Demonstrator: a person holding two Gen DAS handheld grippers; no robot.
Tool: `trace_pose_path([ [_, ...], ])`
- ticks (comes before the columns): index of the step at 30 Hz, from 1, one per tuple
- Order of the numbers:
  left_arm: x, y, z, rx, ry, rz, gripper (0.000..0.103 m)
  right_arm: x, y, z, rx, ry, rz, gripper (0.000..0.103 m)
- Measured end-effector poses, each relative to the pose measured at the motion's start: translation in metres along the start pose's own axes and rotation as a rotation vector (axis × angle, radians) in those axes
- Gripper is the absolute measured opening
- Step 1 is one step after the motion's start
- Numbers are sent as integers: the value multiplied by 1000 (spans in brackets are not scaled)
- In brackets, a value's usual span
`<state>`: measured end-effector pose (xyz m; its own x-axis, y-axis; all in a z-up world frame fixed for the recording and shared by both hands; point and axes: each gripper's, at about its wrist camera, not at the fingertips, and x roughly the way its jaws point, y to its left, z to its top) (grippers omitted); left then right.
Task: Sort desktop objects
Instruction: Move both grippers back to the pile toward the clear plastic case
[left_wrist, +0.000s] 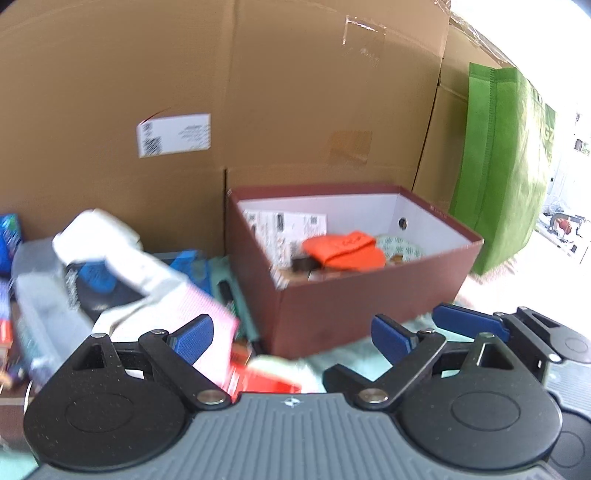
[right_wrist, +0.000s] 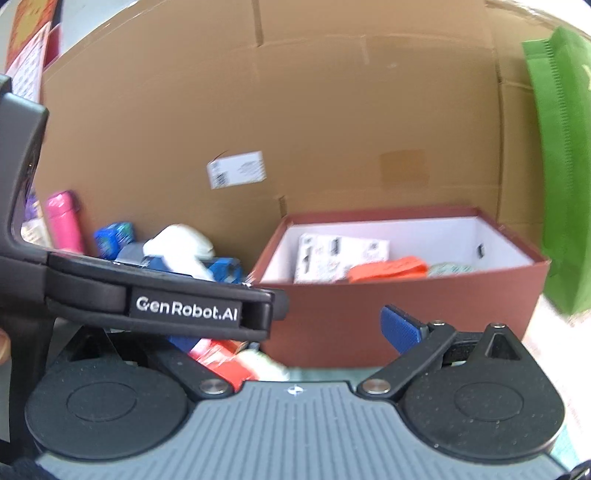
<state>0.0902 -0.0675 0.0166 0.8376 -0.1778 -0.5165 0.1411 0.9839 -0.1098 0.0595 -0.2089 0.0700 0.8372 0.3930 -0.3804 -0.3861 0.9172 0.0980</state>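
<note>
Far left, nine o'clock of the left wrist view: blue packet (left_wrist: 9, 236), partly cut off by the frame edge. Next, ten o'clock of centre: clear plastic bin (left_wrist: 35, 295), blurred, with a white crumpled bag (left_wrist: 110, 240) lying over it and blue items beneath, kind not legible. At seven o'clock, a pink-checked cloth (left_wrist: 207, 314) just behind the left pad. Low centre, six o'clock: red packet (left_wrist: 266, 384) on the teal mat (left_wrist: 354, 363), between the fingers but untouched. Left gripper (left_wrist: 291, 338): blue pads spread wide, holding nothing. Centre to three o'clock: maroon box (left_wrist: 369, 306), open-topped, white inside, containing a printed leaflet (left_wrist: 284, 229), an orange folded pouch (left_wrist: 343, 249) and a pale patterned item, identity unclear. Behind everything, twelve o'clock: cardboard wall (left_wrist: 295, 92) bearing a white shipping label (left_wrist: 173, 134). Two o'clock: green fabric bag (left_wrist: 506, 166), upright, just beside the box's far corner. Lower right, four o'clock: second gripper's blue pad, near the left one. Right wrist view, ten o'clock: pink bottle (right_wrist: 64, 221), upright, left of the clutter. Right gripper (right_wrist: 291, 336): pads set well apart, nothing between them; left finger largely hidden behind the other tool's black body.
</note>
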Motion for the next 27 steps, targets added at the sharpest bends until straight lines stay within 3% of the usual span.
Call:
trace_pose_path([
  [14, -31, 58, -59, -153, 57, 53, 95, 8, 70, -44, -86, 78, 115, 97],
  [27, -58, 122, -35, -243, -43, 131, 95, 39, 112, -30, -129, 43, 184, 97],
])
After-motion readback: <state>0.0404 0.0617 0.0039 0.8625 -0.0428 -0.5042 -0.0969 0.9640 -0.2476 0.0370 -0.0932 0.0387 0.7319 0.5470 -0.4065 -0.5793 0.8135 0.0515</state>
